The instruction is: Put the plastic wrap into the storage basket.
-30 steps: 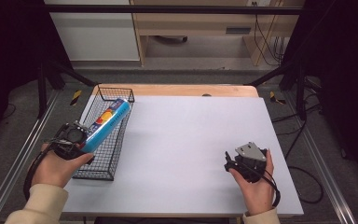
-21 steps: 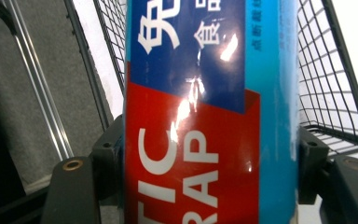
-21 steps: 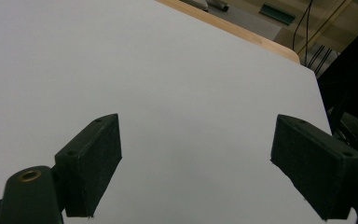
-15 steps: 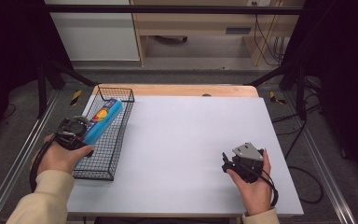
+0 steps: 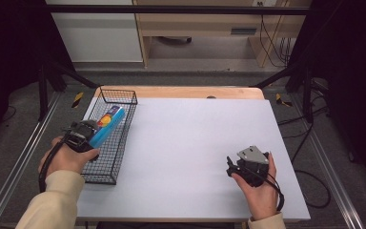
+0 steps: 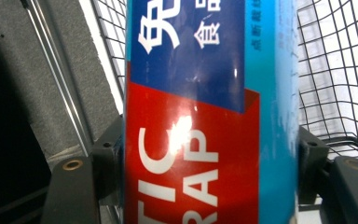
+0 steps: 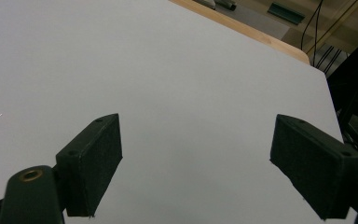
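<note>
High view: we note the left gripper [image 5: 83, 134] clamped on a blue plastic-wrap box [image 5: 106, 125], held over the black wire basket [image 5: 106, 176] at the table's [image 5: 190, 143] left edge. The right gripper [image 5: 245, 166] rests on the table well to the right of the basket.

Left gripper view: we see the box [image 6: 205, 121] pinched between both jaws, basket mesh [image 6: 340, 70] beyond it.

Right gripper view: we record the right gripper [image 7: 198, 161] with jaws spread wide, holding nothing, above the table [image 7: 168, 70].
</note>
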Motion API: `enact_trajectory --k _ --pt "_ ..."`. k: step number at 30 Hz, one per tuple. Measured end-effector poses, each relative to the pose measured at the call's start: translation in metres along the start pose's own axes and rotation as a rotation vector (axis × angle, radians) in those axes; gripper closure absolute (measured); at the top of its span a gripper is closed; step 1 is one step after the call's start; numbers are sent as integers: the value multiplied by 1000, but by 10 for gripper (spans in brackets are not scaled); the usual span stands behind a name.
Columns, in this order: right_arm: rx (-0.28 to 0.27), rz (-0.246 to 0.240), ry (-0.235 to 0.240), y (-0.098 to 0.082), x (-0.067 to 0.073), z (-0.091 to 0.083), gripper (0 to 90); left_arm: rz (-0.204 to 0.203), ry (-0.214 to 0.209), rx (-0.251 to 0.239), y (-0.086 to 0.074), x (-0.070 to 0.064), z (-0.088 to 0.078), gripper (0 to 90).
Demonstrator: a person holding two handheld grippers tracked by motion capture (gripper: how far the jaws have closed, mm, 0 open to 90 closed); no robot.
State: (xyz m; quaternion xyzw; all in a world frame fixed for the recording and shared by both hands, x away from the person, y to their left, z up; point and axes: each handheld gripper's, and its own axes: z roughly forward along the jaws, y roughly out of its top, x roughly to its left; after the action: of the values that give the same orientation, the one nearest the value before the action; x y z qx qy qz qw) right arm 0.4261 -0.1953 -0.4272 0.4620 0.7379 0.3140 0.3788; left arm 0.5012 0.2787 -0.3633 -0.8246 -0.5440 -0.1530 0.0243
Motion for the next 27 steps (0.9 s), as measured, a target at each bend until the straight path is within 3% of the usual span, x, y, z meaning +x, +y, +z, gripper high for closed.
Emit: enact_trajectory --k 9,16,19,21,22,23,26,27 --pt "12 -6 6 -2 0 1 167 13 1 96 9 -5 22 318" --pt "20 -7 11 -2 0 2 165 19 1 90 8 -4 22 315" --pt "25 -10 15 -2 1 3 140 -5 -8 -42 5 -3 8 268" --pt "16 -7 14 -2 0 2 123 16 6 -120 1 -6 -7 216" --pt "5 -3 13 -1 -1 1 112 16 6 -120 1 -6 -7 199" --pt "-4 3 11 -1 -1 0 105 37 24 -221 -4 -12 -23 188" --pt "-35 11 -2 0 -4 -3 80 73 36 -415 -11 -28 -46 121" --pt "-43 14 -7 0 -5 -5 78 83 17 -482 -14 -36 -51 118"
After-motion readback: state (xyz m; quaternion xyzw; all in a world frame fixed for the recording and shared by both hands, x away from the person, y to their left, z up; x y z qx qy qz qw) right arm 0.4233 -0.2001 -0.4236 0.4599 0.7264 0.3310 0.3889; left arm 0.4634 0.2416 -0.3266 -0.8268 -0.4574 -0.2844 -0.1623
